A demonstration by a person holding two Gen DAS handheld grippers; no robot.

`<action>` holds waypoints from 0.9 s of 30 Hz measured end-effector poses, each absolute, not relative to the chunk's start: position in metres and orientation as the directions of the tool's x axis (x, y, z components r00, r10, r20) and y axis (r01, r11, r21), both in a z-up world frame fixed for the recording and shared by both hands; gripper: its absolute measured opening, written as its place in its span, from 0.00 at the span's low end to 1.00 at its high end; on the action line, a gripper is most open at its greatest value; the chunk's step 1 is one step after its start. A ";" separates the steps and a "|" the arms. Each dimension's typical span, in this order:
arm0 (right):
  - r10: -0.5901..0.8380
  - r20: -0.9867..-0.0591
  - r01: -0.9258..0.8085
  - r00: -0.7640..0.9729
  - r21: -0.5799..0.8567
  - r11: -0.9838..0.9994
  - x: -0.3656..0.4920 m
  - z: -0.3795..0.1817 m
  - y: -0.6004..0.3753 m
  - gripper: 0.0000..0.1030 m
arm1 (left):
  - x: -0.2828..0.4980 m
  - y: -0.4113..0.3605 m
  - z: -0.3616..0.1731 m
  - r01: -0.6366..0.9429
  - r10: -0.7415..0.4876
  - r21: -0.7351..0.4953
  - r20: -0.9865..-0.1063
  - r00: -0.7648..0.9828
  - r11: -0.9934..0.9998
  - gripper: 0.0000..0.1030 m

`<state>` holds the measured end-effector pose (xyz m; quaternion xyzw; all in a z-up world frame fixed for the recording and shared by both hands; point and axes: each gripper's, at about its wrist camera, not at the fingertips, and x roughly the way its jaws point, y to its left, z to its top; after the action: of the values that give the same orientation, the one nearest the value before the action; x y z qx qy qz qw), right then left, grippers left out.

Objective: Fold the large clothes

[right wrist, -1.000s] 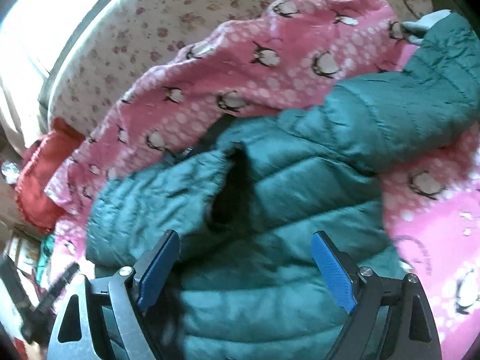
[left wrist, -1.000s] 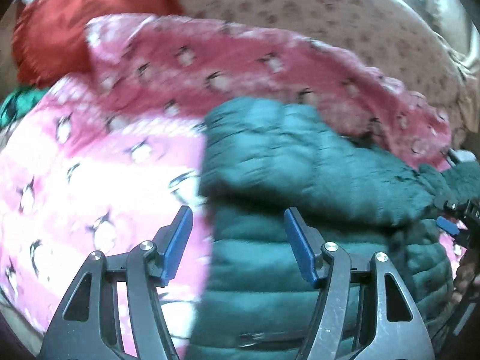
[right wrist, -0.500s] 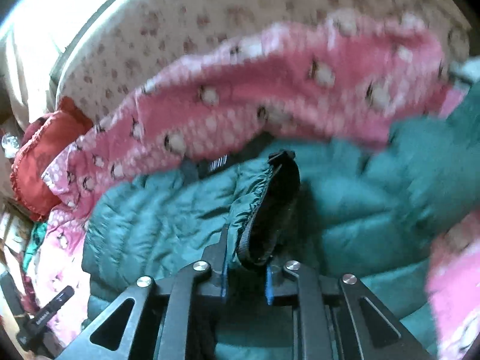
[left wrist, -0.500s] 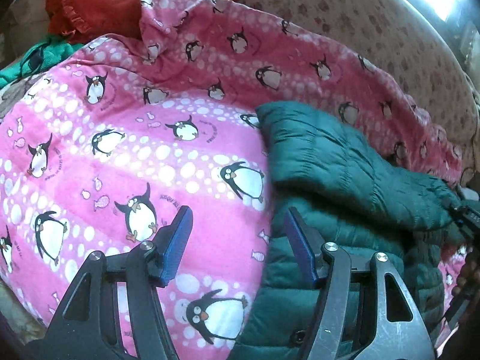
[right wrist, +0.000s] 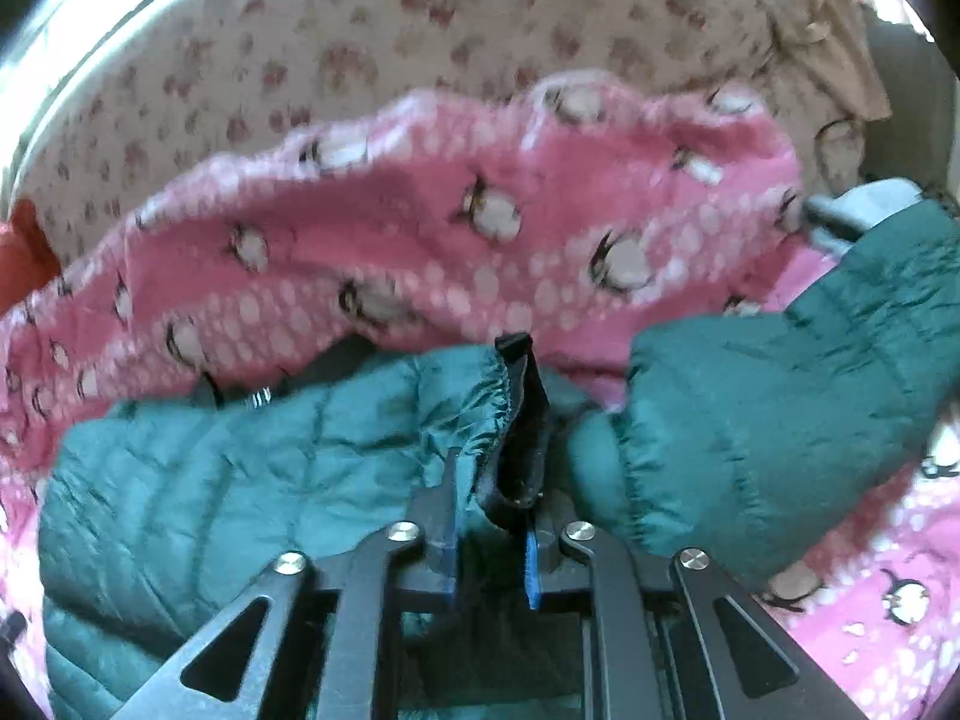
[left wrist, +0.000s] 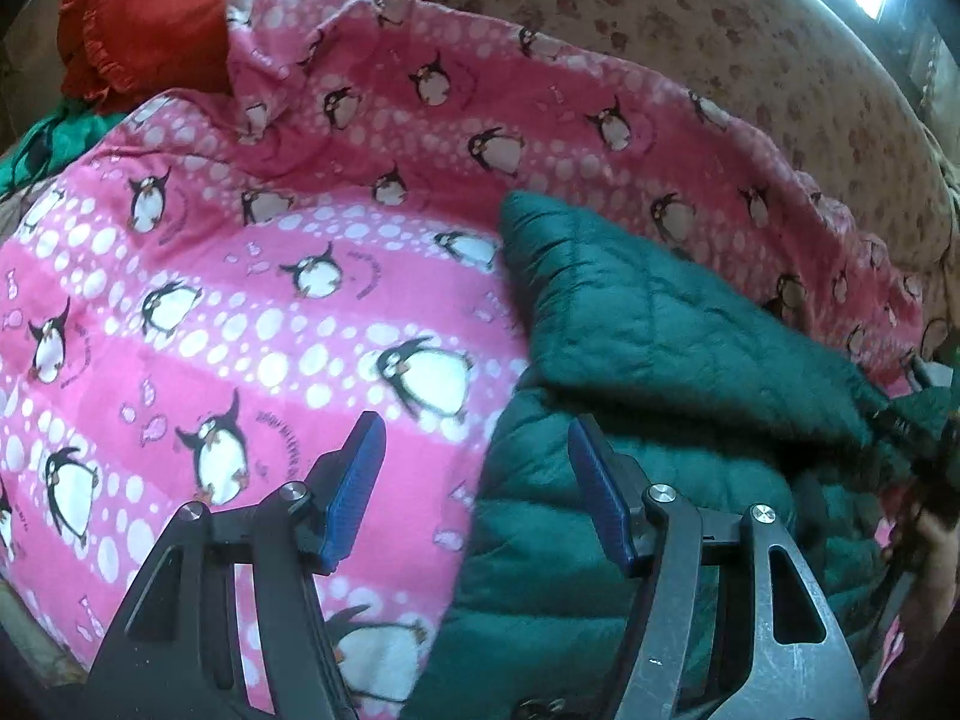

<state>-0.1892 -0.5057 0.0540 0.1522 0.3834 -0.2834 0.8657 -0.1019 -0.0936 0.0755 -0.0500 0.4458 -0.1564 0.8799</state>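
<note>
The right gripper (right wrist: 489, 531) pinches a black-lined edge of the green jacket (right wrist: 240, 480) between its fingers, which are opening a little. The left gripper (left wrist: 477, 480) has its fingers spread and holds nothing, above the jacket's left edge. The jacket lies on a pink penguin blanket (left wrist: 210, 300), which is bare to the left. A red cushion (left wrist: 180, 6) sits far left.
</note>
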 end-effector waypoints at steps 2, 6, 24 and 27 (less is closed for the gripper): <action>-0.332 -0.749 0.591 0.573 0.097 0.801 -0.199 0.056 -0.507 0.48 | -0.099 -0.101 0.080 0.233 -0.321 -0.226 -0.762 0.563 0.946 0.62; -0.348 -0.694 0.581 0.630 0.123 0.805 -0.224 0.084 -0.496 0.70 | -0.089 -0.123 0.089 0.248 -0.311 -0.199 -0.747 0.587 0.948 0.62; -0.222 -0.826 0.459 0.518 0.049 0.887 -0.142 0.001 -0.469 0.55 | -0.043 -0.160 0.024 0.192 -0.217 -0.135 -0.826 0.520 0.972 0.83; -0.211 -0.825 0.459 0.524 0.065 0.886 -0.142 0.001 -0.472 0.55 | -0.045 -0.160 0.023 0.190 -0.217 -0.135 -0.819 0.530 0.972 0.83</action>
<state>-0.1424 -0.4715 0.0014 0.1387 0.4473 -0.1943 0.8619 -0.0447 -0.1604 0.0231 -0.0149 0.4705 -0.1163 0.8746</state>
